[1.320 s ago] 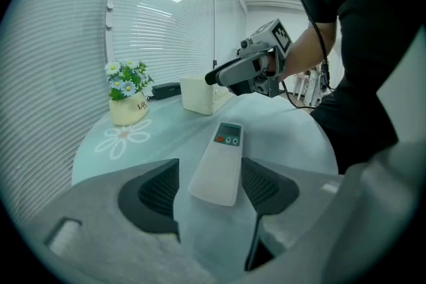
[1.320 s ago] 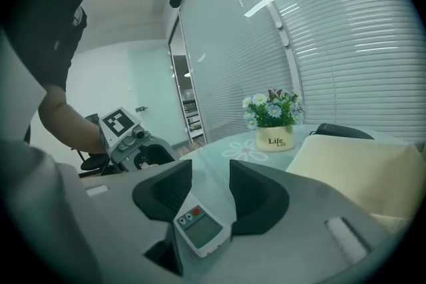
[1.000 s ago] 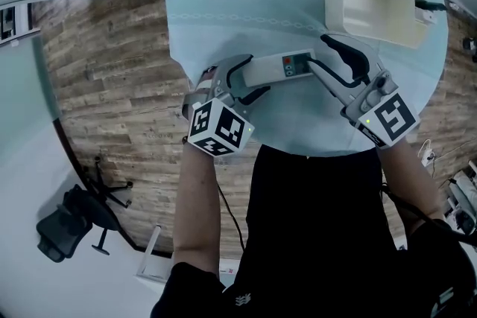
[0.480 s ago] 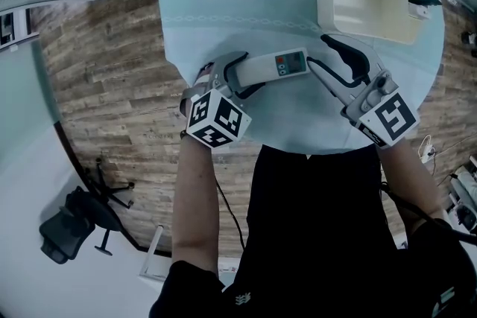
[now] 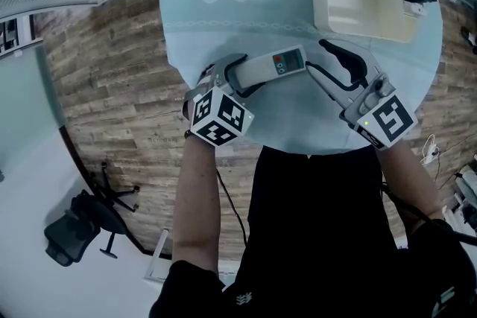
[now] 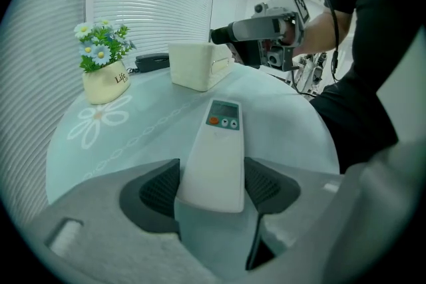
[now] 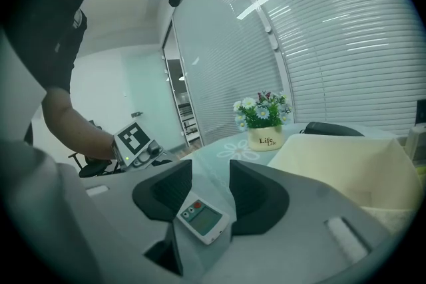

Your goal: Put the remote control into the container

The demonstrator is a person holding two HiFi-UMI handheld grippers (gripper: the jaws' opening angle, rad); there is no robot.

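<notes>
Remote control (image 6: 214, 156): likely stiff, light, smooth (probably slippery); grip plain rear.
Left gripper (image 6: 213, 188): jaws clenched on that rear, centre frame.
Right gripper (image 7: 210, 193): jaws released, display end between.

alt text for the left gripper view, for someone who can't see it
The left gripper is shut on the near end of a white remote control, which points away across a pale blue round table. Beyond it stand a cream container and a pot of flowers, with the right gripper held beside the container.
</notes>
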